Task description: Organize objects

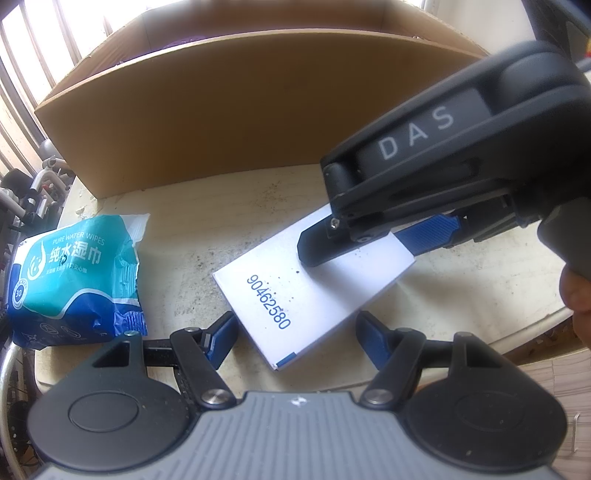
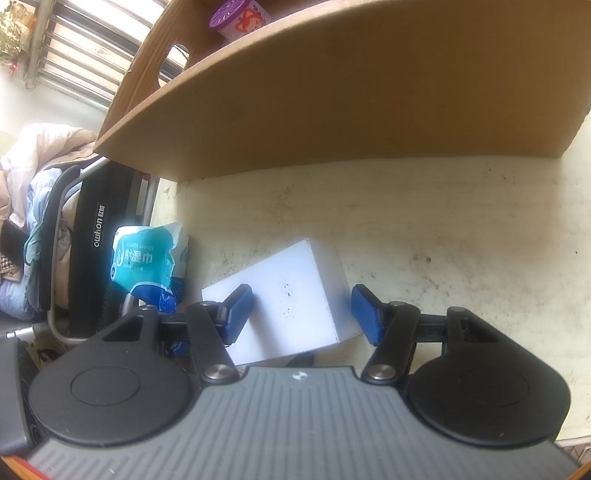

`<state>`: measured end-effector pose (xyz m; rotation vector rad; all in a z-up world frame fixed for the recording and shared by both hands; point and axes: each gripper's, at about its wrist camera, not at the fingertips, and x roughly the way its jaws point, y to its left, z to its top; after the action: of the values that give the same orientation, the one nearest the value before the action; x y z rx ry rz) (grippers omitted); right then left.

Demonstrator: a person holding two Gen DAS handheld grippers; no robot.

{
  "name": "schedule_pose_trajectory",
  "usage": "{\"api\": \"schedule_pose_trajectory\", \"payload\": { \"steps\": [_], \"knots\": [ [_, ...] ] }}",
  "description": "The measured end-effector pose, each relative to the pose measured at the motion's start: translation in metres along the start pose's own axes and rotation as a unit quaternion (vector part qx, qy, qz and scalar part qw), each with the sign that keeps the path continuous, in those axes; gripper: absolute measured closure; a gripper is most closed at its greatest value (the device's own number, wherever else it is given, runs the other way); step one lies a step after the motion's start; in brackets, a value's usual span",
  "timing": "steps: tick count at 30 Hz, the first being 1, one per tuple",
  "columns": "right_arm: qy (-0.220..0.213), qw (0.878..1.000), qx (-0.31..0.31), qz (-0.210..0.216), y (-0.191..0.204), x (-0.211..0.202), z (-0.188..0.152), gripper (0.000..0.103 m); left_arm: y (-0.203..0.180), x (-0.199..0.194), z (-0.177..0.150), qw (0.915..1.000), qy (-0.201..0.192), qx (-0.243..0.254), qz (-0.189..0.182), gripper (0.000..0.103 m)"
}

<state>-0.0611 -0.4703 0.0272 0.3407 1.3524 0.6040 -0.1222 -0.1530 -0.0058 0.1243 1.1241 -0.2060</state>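
- A purple-lidded round container is seen already inside the open brown cardboard box; a flat white carton printed with blue digits and a teal-and-blue pack of wet wipes are left on the speckled cream tabletop.
- The white carton is straddled by the right tool, its blue pads spread and not seen pressing, apparently at the approach stage.
- The left tool is held open just beside the carton's near corner.
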Motion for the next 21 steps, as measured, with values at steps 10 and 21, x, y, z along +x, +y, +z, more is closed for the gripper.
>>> {"api": "schedule_pose_trajectory", "payload": {
  "steps": [10, 21],
  "knots": [
    [0.000, 1.000, 0.000, 0.000, 0.000, 0.000, 0.000, 0.043, -0.008, -0.003, 0.007, 1.0000, -0.001, 0.002, 0.002, 0.032],
    [0.000, 1.000, 0.000, 0.000, 0.000, 0.000, 0.000, 0.042, -0.018, -0.013, 0.003, 1.0000, -0.002, 0.002, 0.003, 0.032]
  ]
}}
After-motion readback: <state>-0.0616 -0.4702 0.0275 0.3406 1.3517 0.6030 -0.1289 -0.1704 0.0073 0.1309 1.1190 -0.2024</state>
